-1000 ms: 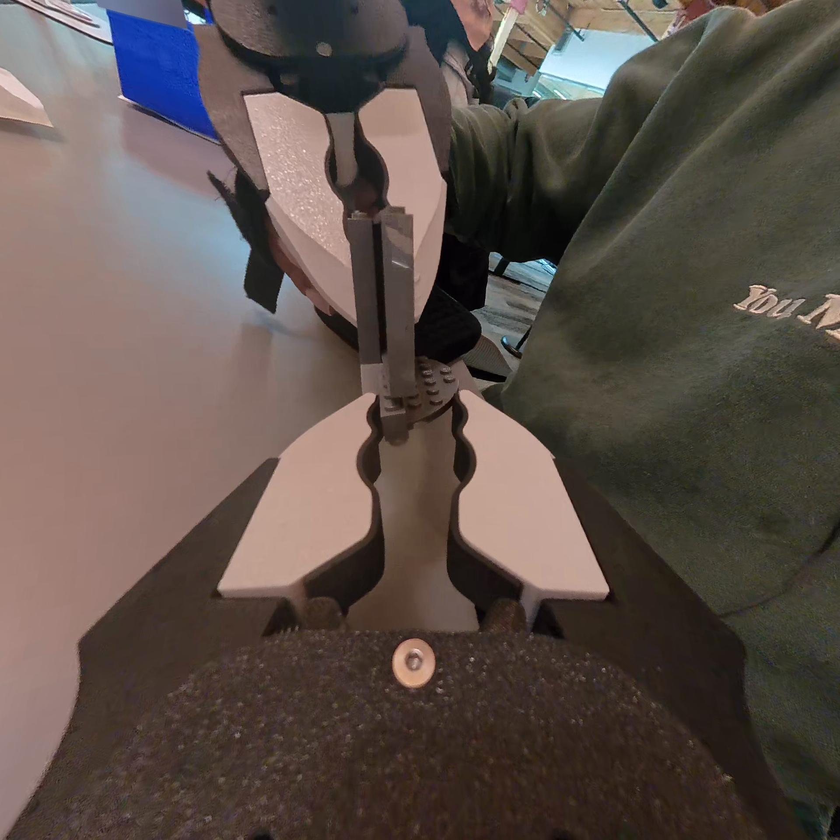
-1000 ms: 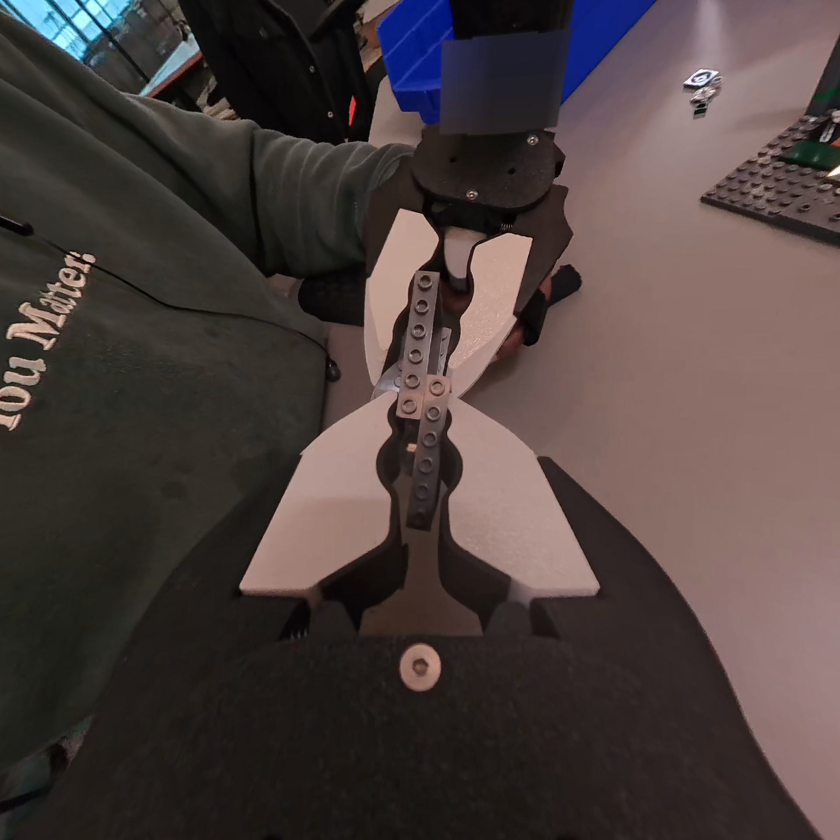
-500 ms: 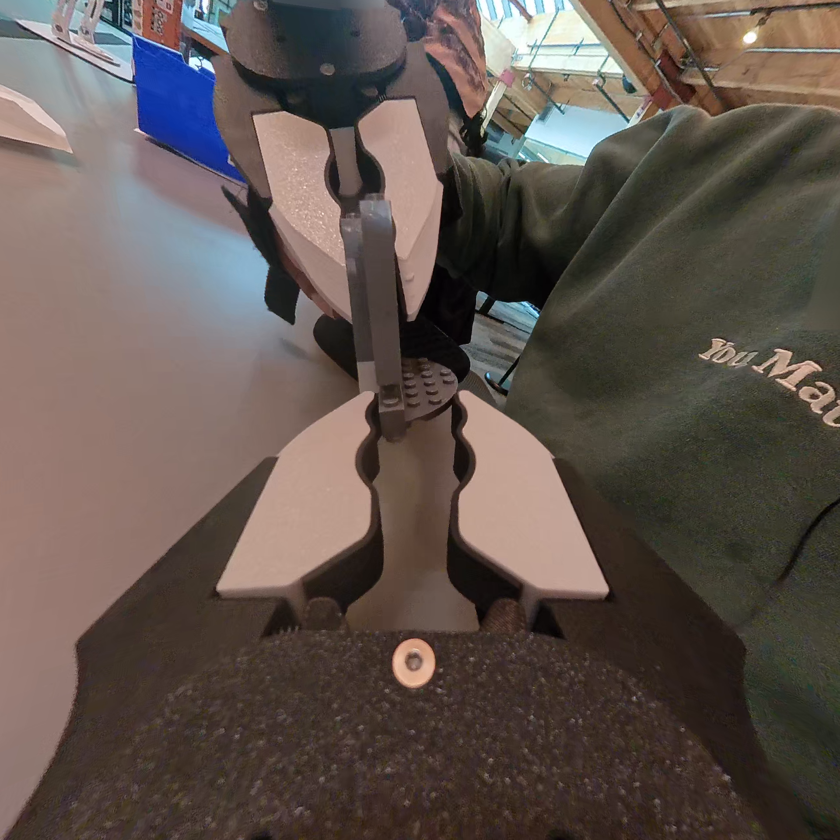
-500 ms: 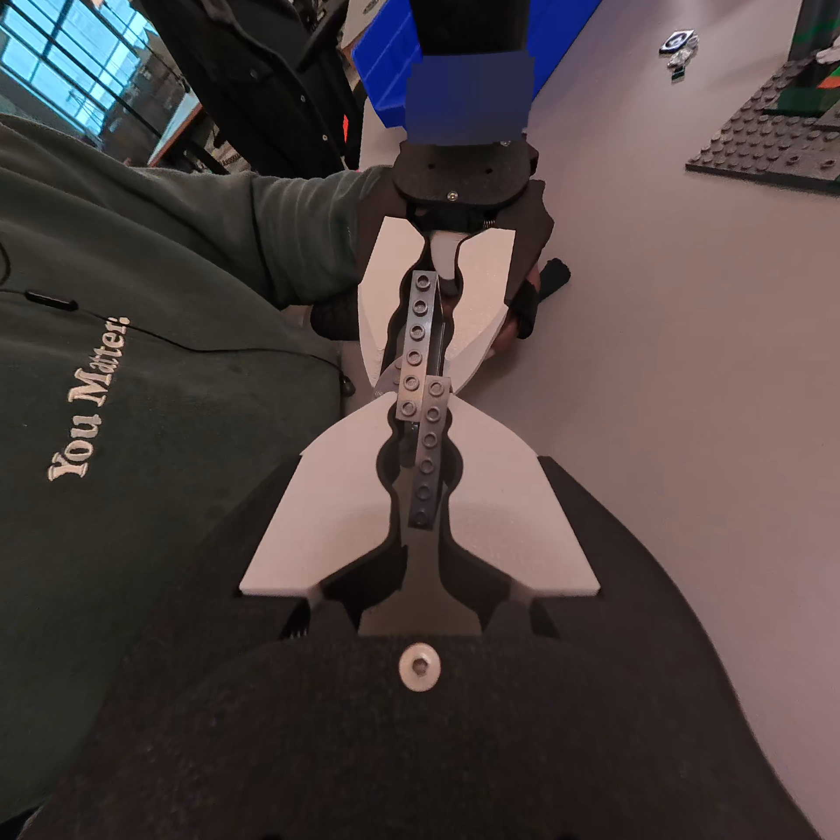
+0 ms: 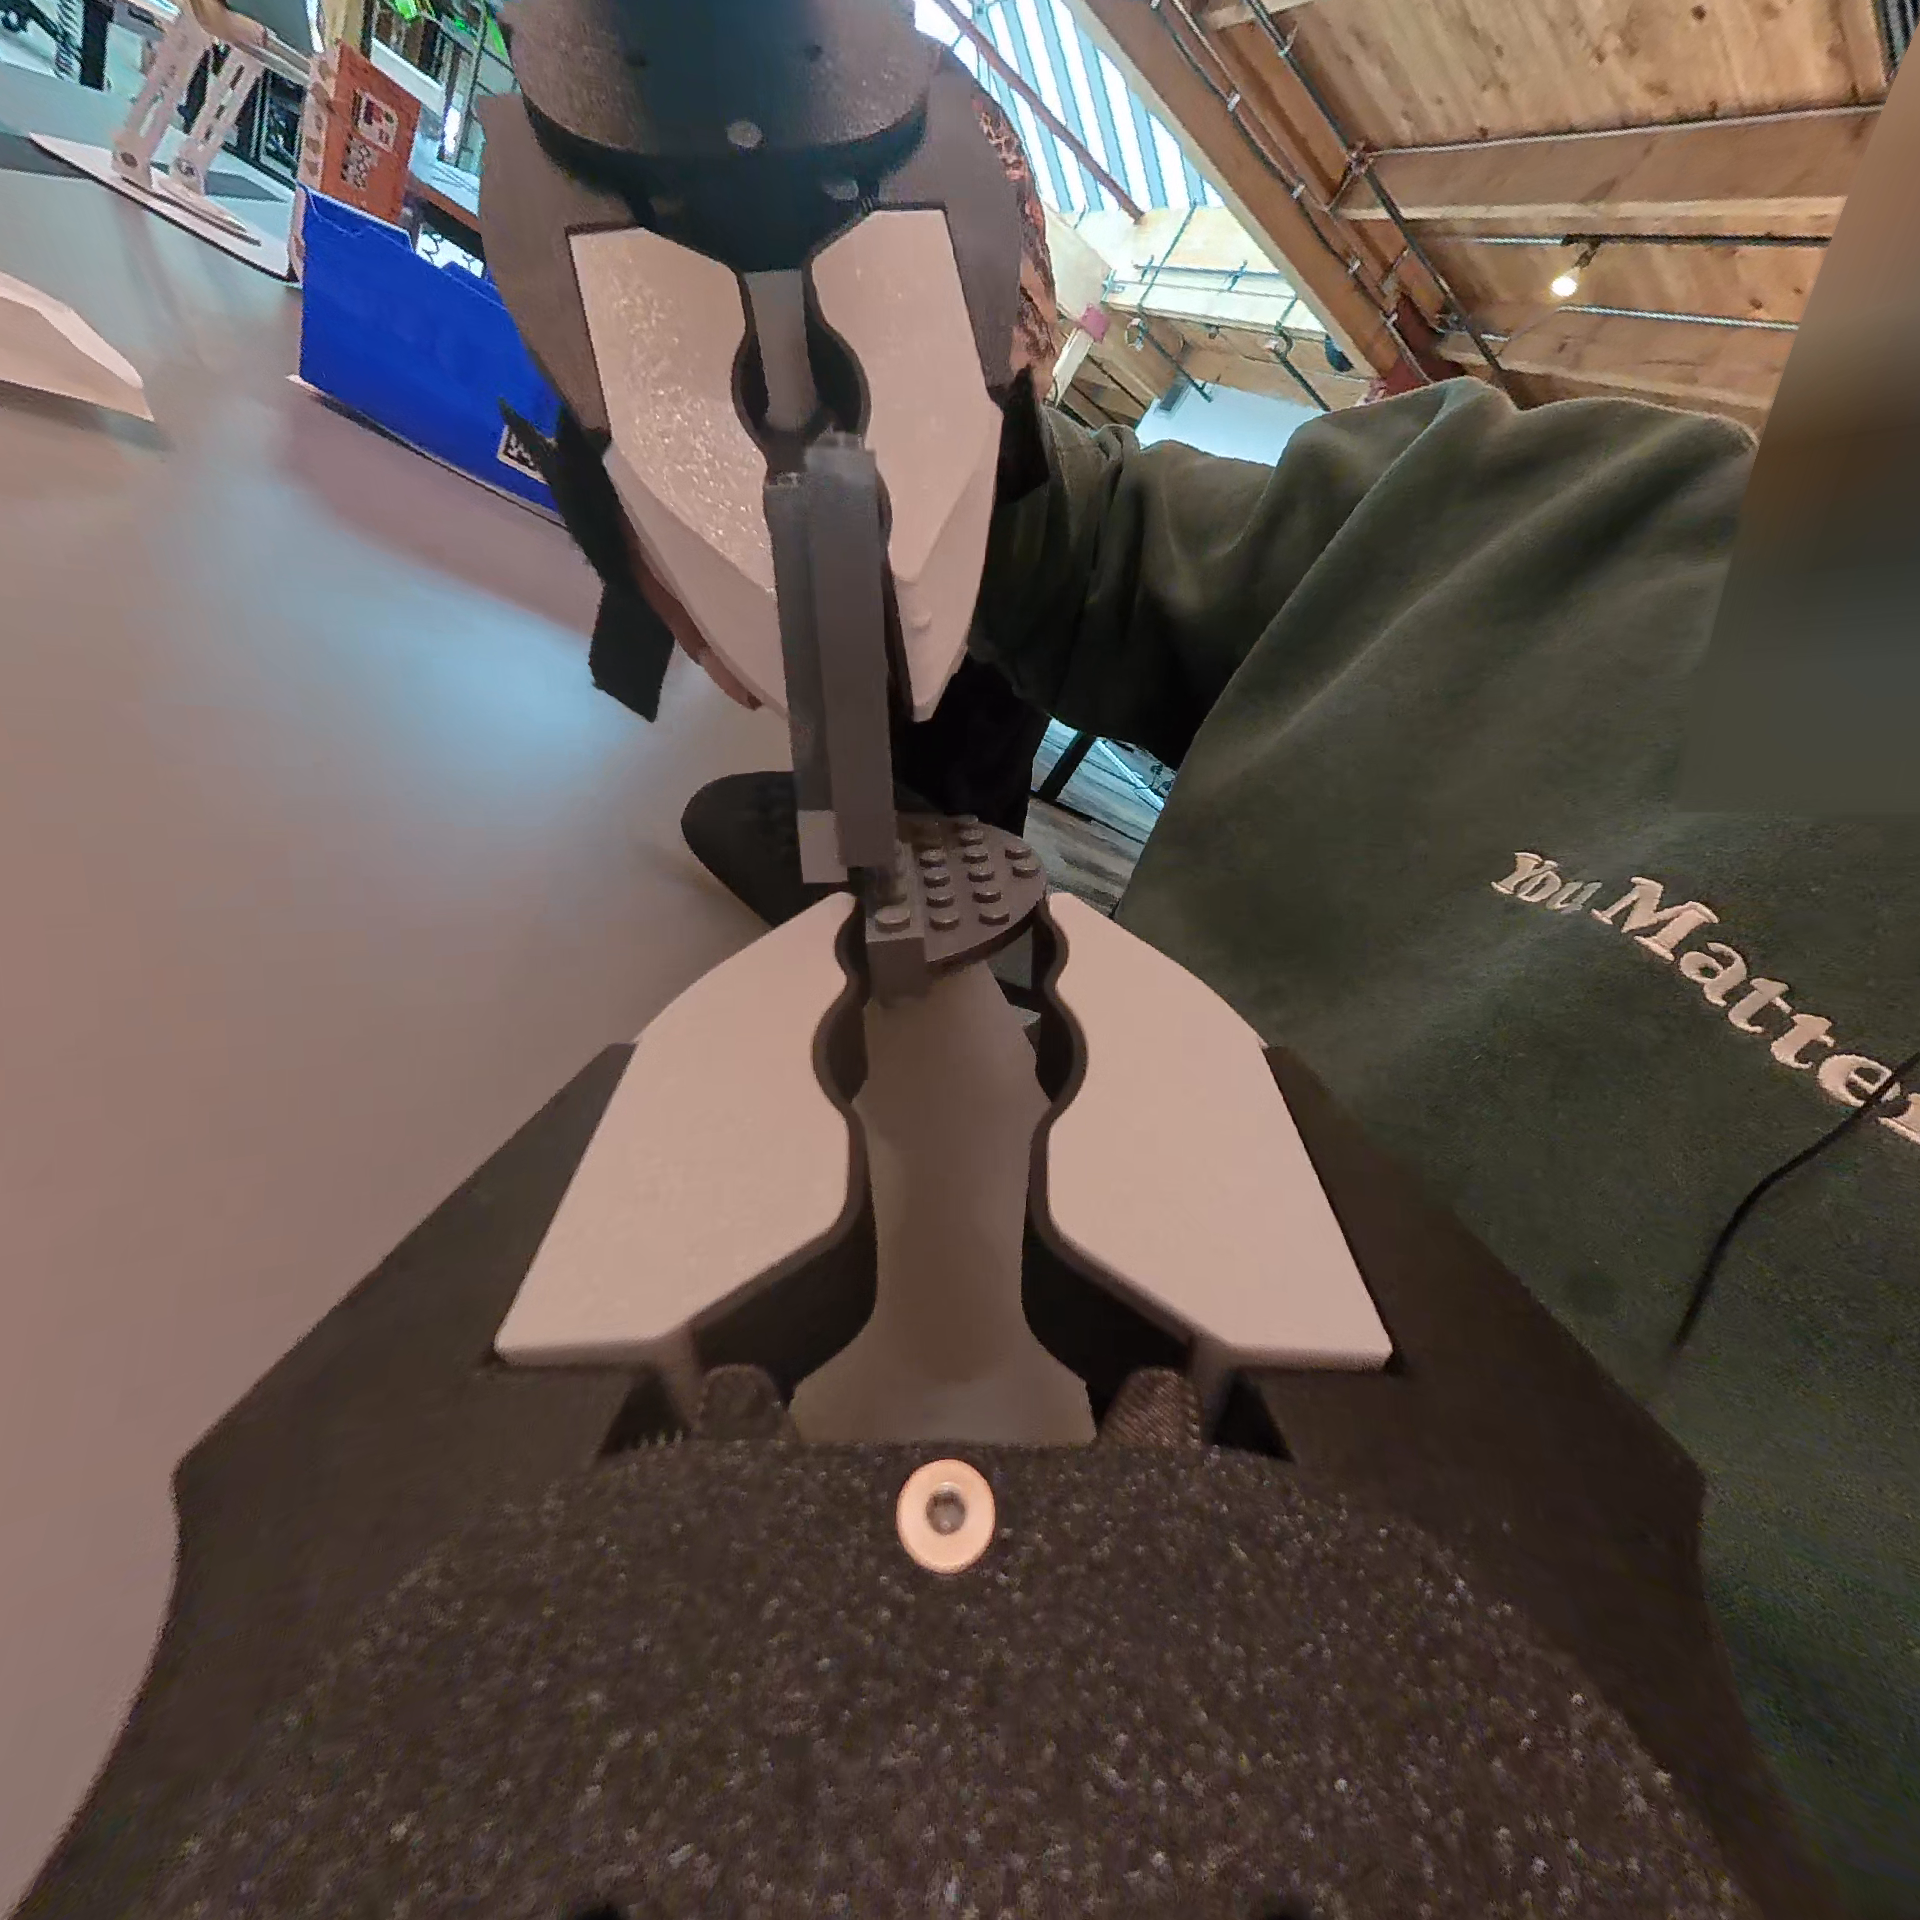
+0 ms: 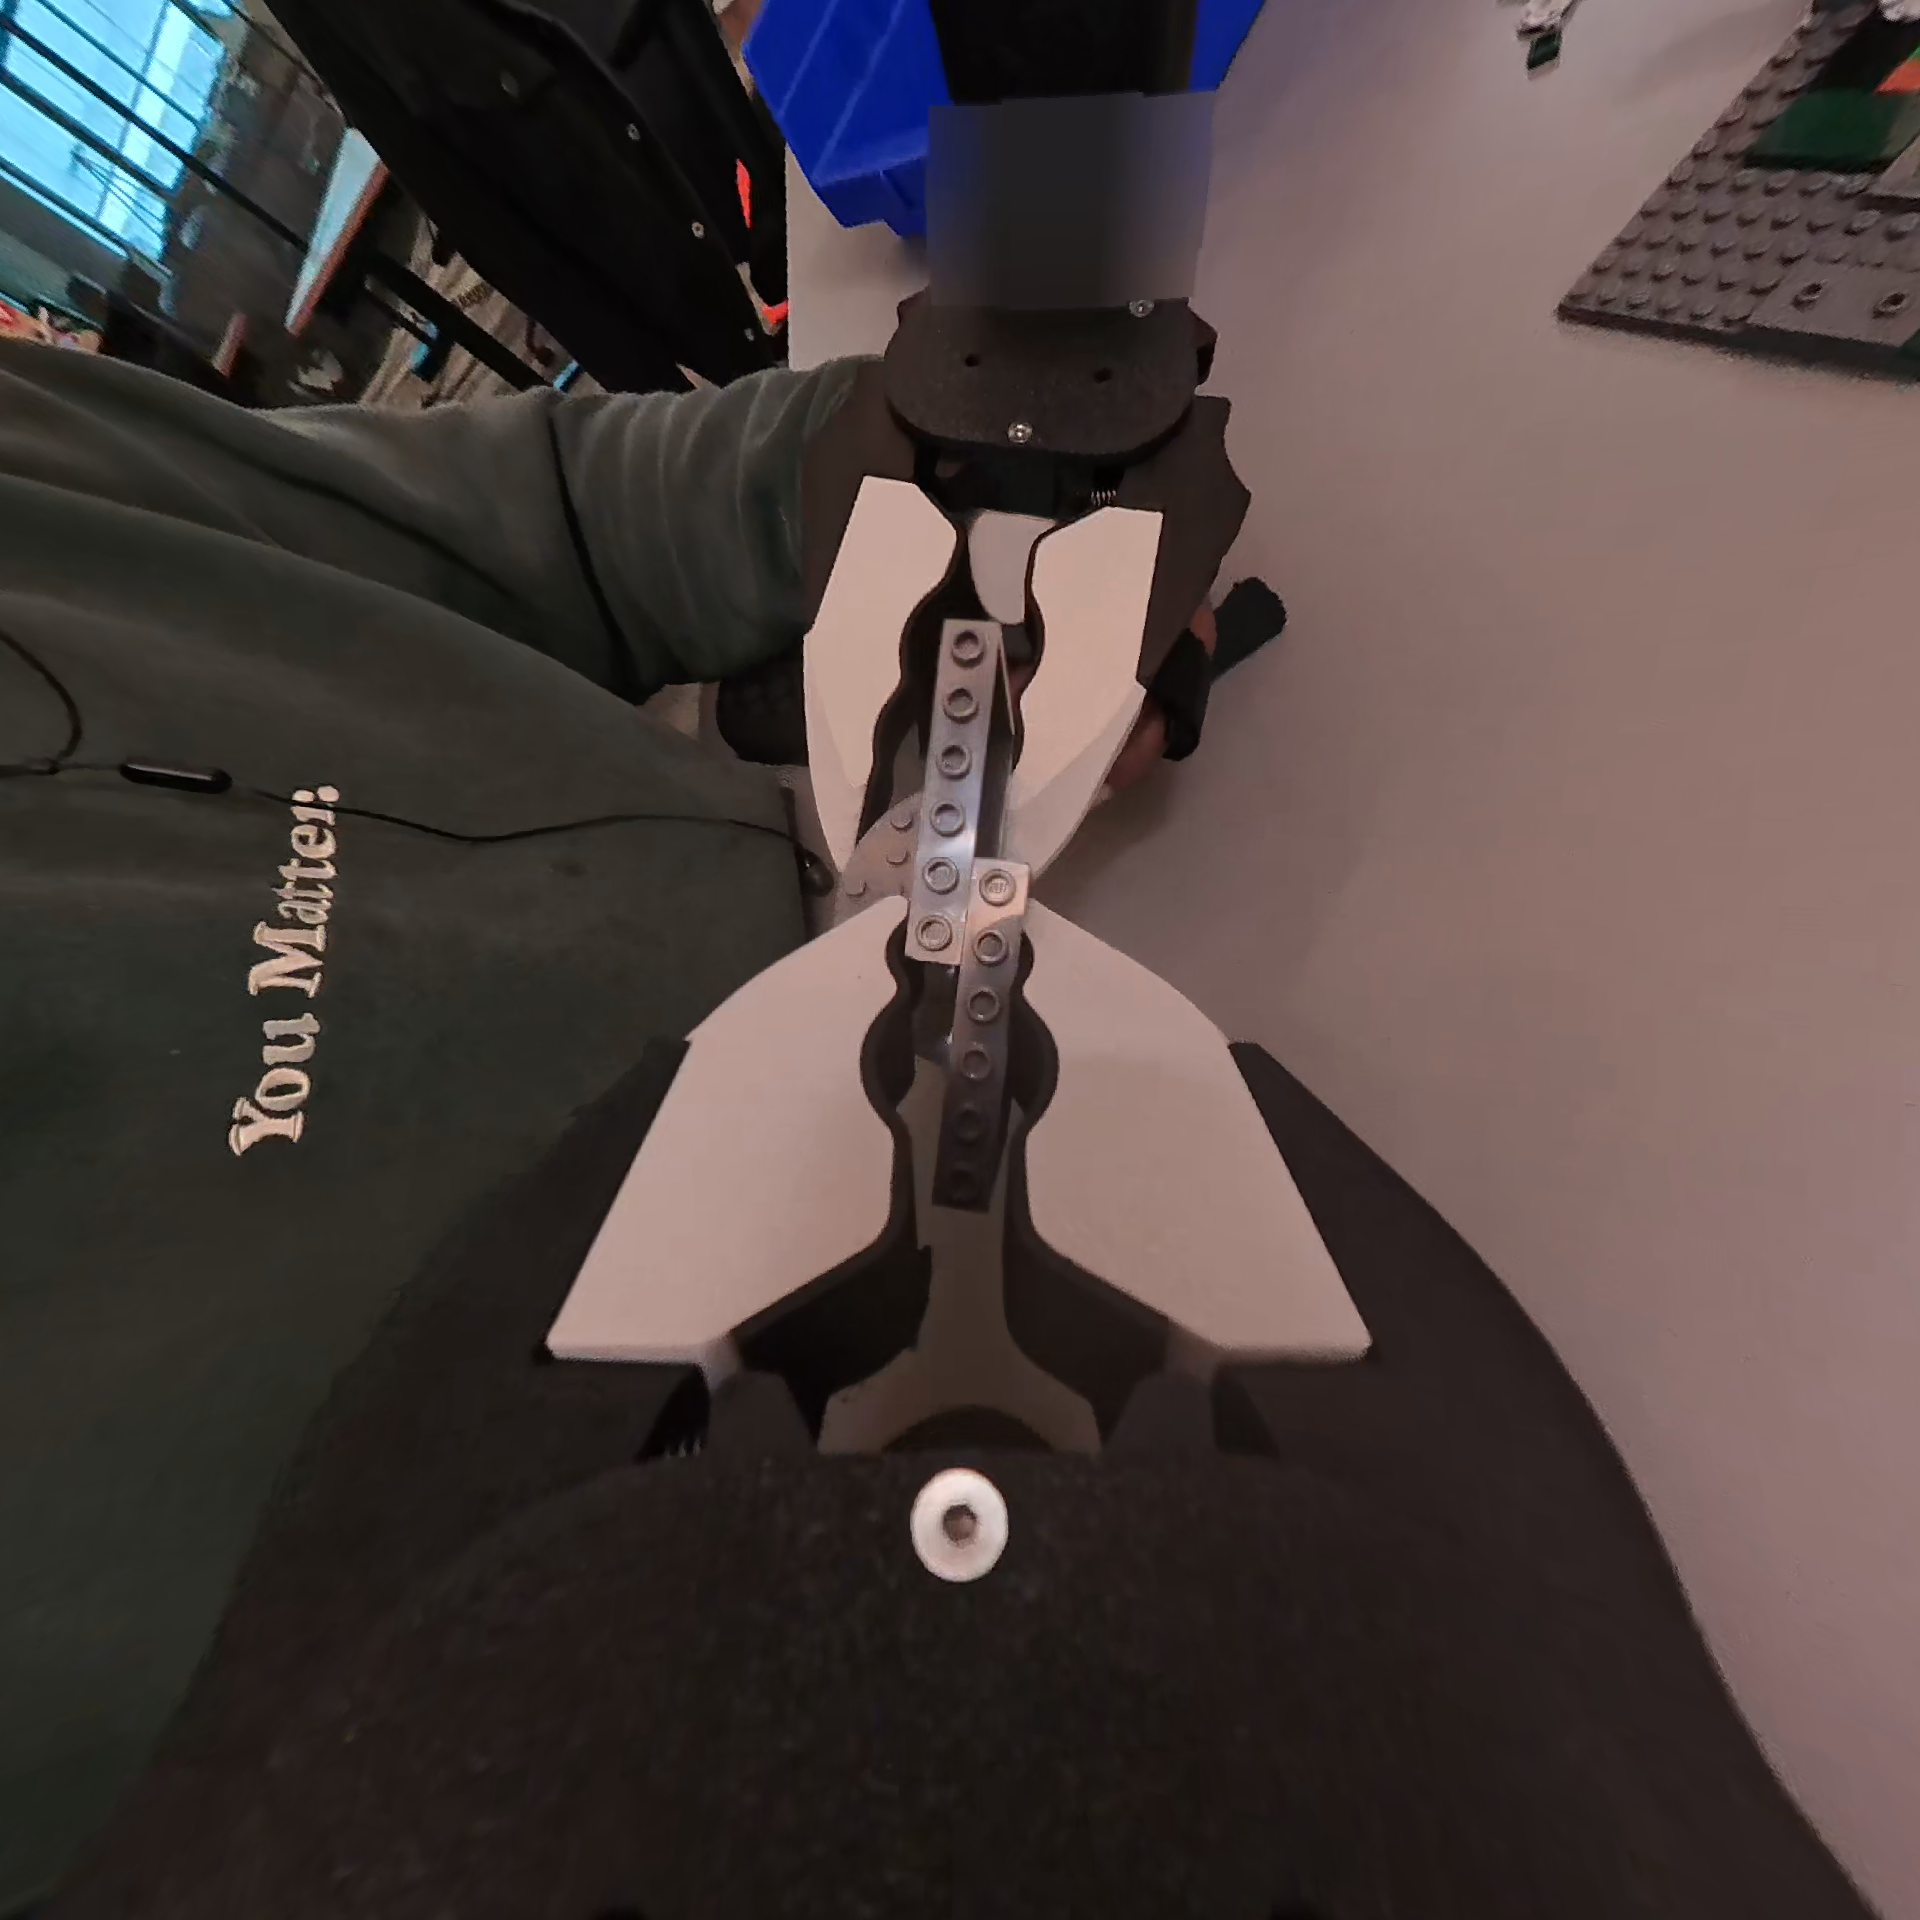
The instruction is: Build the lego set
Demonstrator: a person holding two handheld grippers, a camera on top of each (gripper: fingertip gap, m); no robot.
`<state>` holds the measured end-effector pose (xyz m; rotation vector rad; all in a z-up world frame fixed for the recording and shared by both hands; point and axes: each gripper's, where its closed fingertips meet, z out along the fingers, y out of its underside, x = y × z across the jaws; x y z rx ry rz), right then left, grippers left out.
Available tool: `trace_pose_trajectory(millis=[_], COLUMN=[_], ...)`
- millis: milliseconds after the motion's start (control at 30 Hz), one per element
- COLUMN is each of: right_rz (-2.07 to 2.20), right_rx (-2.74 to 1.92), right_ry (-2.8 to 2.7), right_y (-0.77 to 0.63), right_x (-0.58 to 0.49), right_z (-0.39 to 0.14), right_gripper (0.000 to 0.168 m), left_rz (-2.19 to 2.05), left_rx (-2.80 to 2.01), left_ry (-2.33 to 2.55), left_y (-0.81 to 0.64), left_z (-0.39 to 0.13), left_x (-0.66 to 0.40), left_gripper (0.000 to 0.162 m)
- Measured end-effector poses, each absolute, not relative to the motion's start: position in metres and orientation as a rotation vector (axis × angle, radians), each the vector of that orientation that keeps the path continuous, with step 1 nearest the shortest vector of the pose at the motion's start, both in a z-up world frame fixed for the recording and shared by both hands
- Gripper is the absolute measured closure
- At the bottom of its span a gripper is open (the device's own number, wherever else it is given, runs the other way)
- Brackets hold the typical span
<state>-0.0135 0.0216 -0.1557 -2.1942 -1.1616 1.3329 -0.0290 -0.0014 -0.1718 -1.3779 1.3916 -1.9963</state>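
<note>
Both tools are tipping upward compared with 1 second ago: in the left wrist view, ceiling beams now fill the upper right where the green sweatshirt [image 5: 1455,831] did, yet the bricks are keeping the same overlap, so the joint looks aligned but probably not pressed home. The left tool [image 5: 940,925] is closed around the round dark grey plate [image 5: 961,899] with its stud strip. The right tool [image 6: 961,935] is clamping the darker 1-stud-wide plate [image 6: 977,1060], which is overlapping the lighter strip [image 6: 951,790] near frame centre. The assembly is being held above the grey bench [image 6: 1558,935], whose bare surface fills the right, with a studded baseplate [image 6: 1766,249] far upper right and a blue bin [image 5: 416,353] behind.
</note>
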Motion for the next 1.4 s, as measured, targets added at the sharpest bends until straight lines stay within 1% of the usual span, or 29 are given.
trace_pose_trajectory(millis=[1033, 1400], right_rz=[1.234, 1.326], right_rx=[-2.179, -2.175], right_ry=[-1.209, -1.206], right_y=[0.022, 0.019], right_x=[-0.015, -0.016], right_z=[-0.162, -0.166], right_gripper=[0.156, 0.155], left_rz=[-1.879, -1.895], left_rx=[-1.429, -1.447], left_ry=[1.412, 1.431], left_y=[0.0, -0.002], left_z=[-0.181, -0.184], left_x=[-0.024, -0.024], left_gripper=[0.133, 0.133])
